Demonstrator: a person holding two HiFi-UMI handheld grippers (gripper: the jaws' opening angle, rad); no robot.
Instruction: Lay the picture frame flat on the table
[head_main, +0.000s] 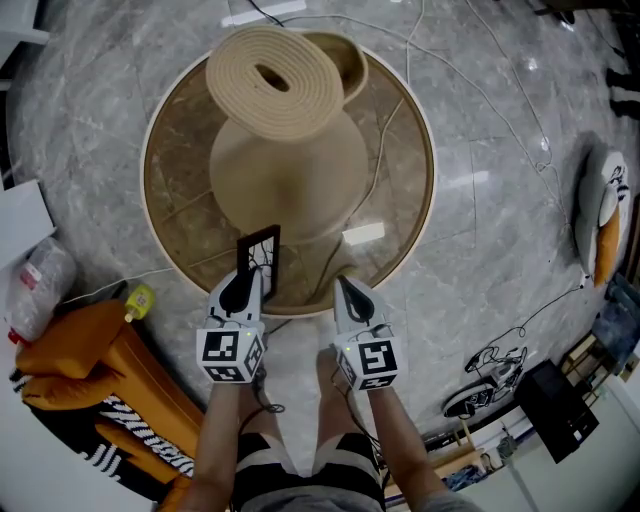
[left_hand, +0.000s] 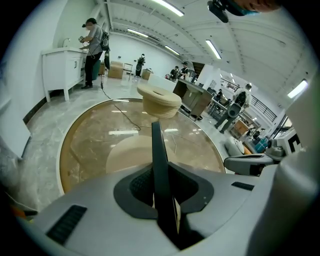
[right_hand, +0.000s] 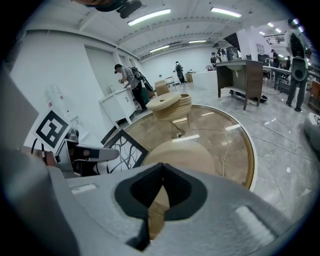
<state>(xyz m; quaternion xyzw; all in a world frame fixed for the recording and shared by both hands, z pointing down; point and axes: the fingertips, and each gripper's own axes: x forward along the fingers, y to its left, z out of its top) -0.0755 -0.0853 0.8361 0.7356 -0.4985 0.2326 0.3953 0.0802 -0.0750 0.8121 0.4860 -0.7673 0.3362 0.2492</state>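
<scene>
Left gripper (head_main: 243, 284) tight on picture frame (head_main: 260, 250), right gripper (head_main: 346, 286) closed empty, over round glass table (head_main: 178, 205), marble floor (head_main: 490, 230).

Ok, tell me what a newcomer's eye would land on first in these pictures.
First comes the big round glass table filling the middle of the head view, with a fat beige roll at its far side. Next is the black picture frame, held upright over the table's near edge and clamped edge-on in the left gripper. The right gripper hangs beside it, shut and empty.
</scene>
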